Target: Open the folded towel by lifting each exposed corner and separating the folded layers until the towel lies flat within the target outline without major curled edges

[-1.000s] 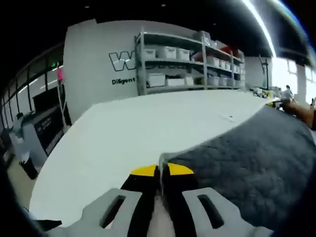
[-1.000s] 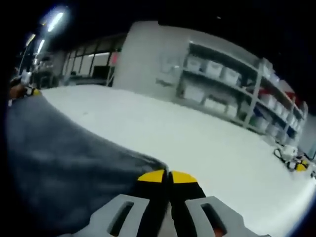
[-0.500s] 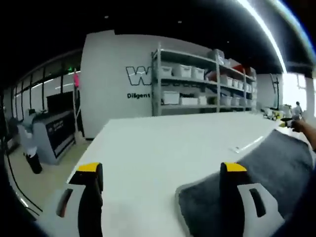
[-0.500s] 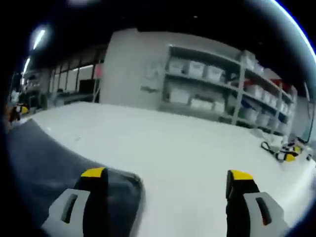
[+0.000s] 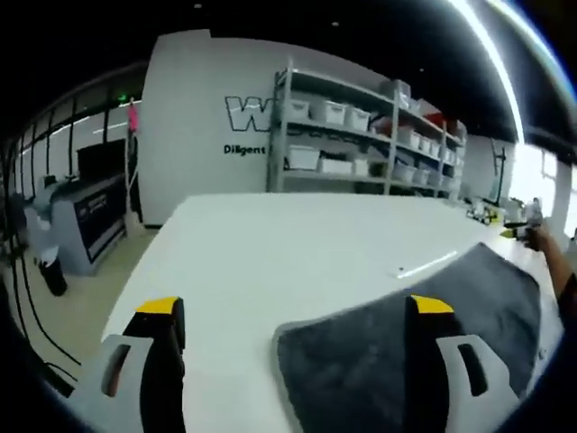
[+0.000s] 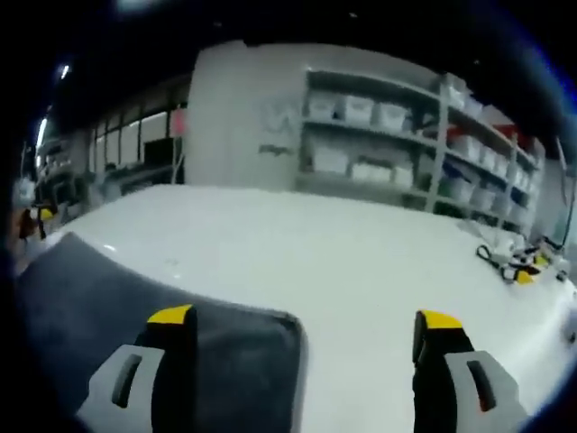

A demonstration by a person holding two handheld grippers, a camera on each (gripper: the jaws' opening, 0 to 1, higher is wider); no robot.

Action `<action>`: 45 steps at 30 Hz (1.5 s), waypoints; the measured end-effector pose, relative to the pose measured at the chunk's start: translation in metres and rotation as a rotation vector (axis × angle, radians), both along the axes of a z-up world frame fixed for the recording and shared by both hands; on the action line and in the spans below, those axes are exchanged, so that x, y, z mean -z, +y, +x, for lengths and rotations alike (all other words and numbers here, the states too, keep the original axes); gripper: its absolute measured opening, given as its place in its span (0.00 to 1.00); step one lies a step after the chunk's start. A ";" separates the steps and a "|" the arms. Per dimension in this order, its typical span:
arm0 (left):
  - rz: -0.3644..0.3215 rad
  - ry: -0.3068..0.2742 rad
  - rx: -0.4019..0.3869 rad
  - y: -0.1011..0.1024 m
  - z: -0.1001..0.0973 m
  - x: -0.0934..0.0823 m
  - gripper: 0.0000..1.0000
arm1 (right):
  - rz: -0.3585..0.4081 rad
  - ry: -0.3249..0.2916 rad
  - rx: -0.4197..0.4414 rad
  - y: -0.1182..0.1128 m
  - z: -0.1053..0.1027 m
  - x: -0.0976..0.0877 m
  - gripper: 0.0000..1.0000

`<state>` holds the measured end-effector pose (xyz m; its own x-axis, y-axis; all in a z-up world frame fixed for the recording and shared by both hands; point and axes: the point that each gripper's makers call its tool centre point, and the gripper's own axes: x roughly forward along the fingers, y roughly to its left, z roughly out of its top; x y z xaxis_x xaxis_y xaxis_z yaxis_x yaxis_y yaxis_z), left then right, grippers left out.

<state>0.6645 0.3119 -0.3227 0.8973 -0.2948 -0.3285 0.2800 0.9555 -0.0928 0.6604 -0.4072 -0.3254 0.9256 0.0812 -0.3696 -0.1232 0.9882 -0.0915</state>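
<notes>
Left gripper (image 5: 288, 311) and right gripper (image 6: 306, 320) both have jaws wide apart now, after being pinched on the towel corners a second ago, so they've let go. Towel (image 5: 397, 334) lies dark and flat on the white table (image 5: 270, 244), near corners between the jaws (no curls that I can see). Looks about done. Shelves (image 5: 361, 126) sit far back.

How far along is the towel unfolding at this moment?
Done: the grey towel lies spread on the white table, both near corners down. In hand: nothing; the left gripper and right gripper are open. Left: checking flatness; the outline isn't discernible.
</notes>
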 end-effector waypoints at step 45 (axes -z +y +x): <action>0.106 -0.078 0.172 -0.094 -0.174 0.015 0.97 | -0.046 0.015 -0.213 0.136 -0.161 0.019 1.00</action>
